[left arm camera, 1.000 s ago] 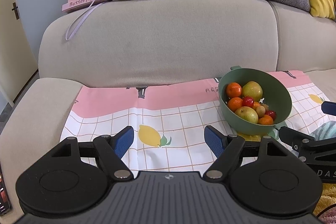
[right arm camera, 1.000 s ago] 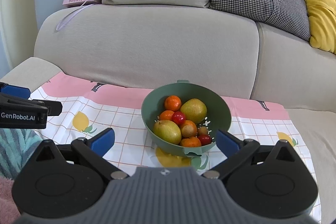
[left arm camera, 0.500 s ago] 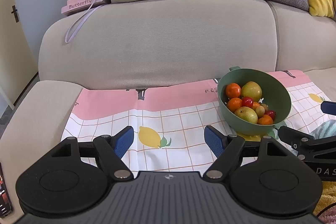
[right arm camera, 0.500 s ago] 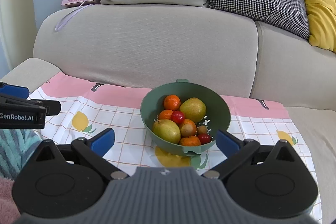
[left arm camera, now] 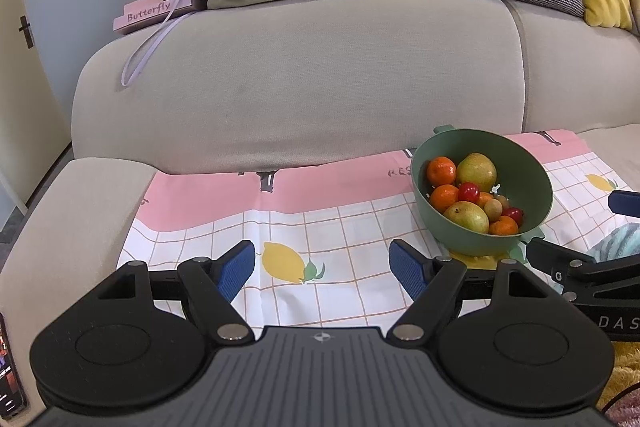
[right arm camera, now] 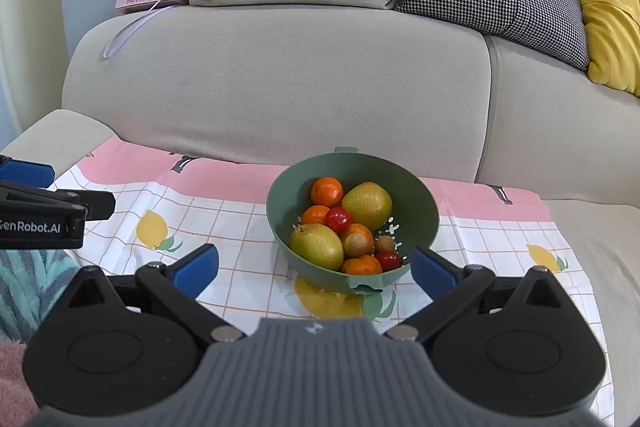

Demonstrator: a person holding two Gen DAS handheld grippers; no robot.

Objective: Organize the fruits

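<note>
Two grippers in our hands, both hovering low over the near edge of a sofa (right arm camera: 280,87) seat. Largest first: the beige sofa carries everything, with a checked cloth (right arm camera: 240,227) printed with lemons spread across the seat from its left armrest edge toward the right.

On that cloth, toward its middle and nearer the right side, sits a green bowl (right arm camera: 420,203). All the fruit we can see lies inside it: two pears (right arm camera: 366,205), several oranges (right arm camera: 327,191), small brown fruits (right arm camera: 357,243) and red cherry-like ones (right arm camera: 338,219). No loose fruit shows on the cloth. That fits either fruit gathered in, or a bowl waiting to be sorted out; we cannot tell which.

Left gripper (left arm camera: 322,267): pads spread wide, nothing between them, over the cloth's near-left part. Right gripper (right arm camera: 314,269): pads also spread wide and bare, framing the bowl's near rim.

Risks from here, as we judge them:
- The bowl rests on soft cushion, so a push on its rim could tip it and roll fruit off the seat's front edge.
- Fruit is heaped; pulling a low piece may dislodge the round small ones.
- Loose cloth can slide or bunch under a dragging finger.
</note>
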